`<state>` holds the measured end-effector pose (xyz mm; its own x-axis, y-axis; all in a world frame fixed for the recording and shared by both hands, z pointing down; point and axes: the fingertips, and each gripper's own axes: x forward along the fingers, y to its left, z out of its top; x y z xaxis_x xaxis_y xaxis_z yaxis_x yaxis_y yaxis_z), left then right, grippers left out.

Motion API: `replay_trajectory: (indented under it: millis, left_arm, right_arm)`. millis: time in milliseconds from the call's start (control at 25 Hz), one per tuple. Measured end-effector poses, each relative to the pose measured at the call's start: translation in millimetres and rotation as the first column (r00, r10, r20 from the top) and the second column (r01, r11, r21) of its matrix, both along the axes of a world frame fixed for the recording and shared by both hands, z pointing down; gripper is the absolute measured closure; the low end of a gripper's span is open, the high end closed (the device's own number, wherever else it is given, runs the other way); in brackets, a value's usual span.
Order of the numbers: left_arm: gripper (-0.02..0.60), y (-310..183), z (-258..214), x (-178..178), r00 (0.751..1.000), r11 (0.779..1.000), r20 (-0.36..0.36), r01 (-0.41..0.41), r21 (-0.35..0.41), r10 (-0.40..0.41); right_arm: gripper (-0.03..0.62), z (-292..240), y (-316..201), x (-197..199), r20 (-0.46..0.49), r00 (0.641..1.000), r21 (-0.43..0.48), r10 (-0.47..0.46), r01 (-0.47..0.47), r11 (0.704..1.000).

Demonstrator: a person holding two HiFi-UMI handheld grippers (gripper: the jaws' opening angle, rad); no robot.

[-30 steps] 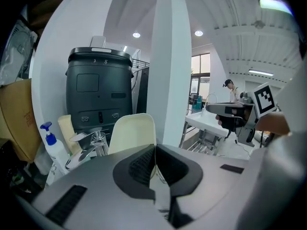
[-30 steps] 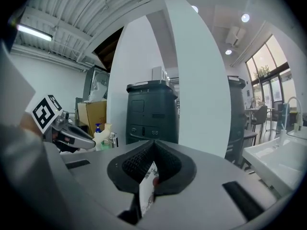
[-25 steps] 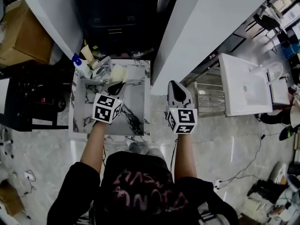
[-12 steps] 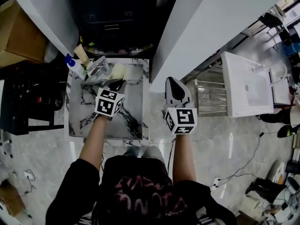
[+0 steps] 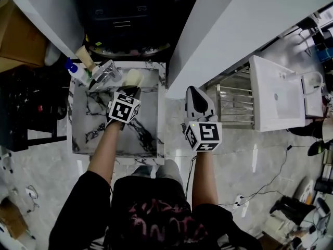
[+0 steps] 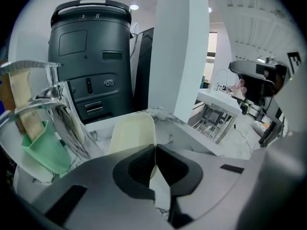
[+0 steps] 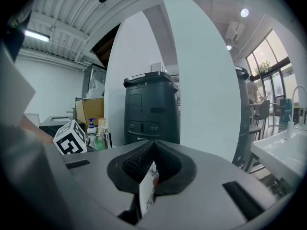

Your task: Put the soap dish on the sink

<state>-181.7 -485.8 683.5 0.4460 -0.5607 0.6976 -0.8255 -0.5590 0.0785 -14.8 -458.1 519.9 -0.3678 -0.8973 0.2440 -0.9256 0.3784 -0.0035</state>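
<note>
overhead, the white wall (image 5: 234, 30) took up the most room, slanting across the upper right. left of it stood a tall dark machine (image 5: 125, 14), and at its foot sat the marble sink (image 5: 91, 124), veined in black and square in outline. a white washbasin (image 5: 273, 92) lay well apart to the right, with a metal rack (image 5: 234, 105) between it and the wall. a cardboard box (image 5: 21, 35) showed at the upper left corner.

the person (image 5: 151, 212), in a dark top, held both arms forward. the left gripper (image 5: 129, 91) reached over the sink toward its back edge. the right gripper (image 5: 194, 92) hung off to the right of the sink, over the pale floor beside the foot of the wall.

at the sink's back left corner stood a chrome faucet (image 5: 106, 73), with a blue-capped bottle (image 5: 78, 73) just beside it. the left gripper view also showed a green cup (image 6: 45, 147) next to the faucet.

the soap dish (image 5: 133, 77), cream coloured, was at the sink's back rim just right of the faucet. the left gripper's jaws were pressed onto its near edge, pinching it. whether the dish rested on the marble or was raised a little could not be told.

the right gripper's jaws were pressed together, nipping a small white printed slip (image 7: 146, 190).
</note>
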Motion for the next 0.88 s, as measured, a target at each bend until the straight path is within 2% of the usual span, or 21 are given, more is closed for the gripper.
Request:
replay_trajectory:
  millis: [320, 520, 600, 720, 880]
  left_arm:
    - [0.558, -14, 20, 2, 1.0, 0.999, 0.016, 0.002, -0.048, -0.001]
    - [0.557, -14, 31, 6, 0.995, 0.997, 0.093, -0.024, -0.067, 0.03]
    - [0.557, -16, 32, 9, 0.994, 0.998, 0.096, -0.039, -0.051, 0.044]
    - [0.533, -19, 30, 10, 0.997, 0.998, 0.069, -0.03, -0.048, 0.033]
    - [0.482, -16, 29, 10, 0.997, 0.998, 0.071, -0.033, -0.054, 0.037]
  right_arm:
    - [0.582, 12, -11, 0, -0.007, 1.0, -0.018, 0.007, -0.007, 1.0]
    - [0.582, 12, -13, 2, -0.007, 1.0, -0.017, 0.009, -0.009, 1.0]
    - [0.582, 11, -14, 3, -0.009, 1.0, -0.015, 0.013, -0.013, 1.0]
    - [0.582, 10, -16, 5, -0.005, 1.0, -0.015, 0.018, -0.018, 1.0]
    - [0.582, 12, -15, 6, -0.004, 1.0, -0.019, 0.018, -0.018, 1.0]
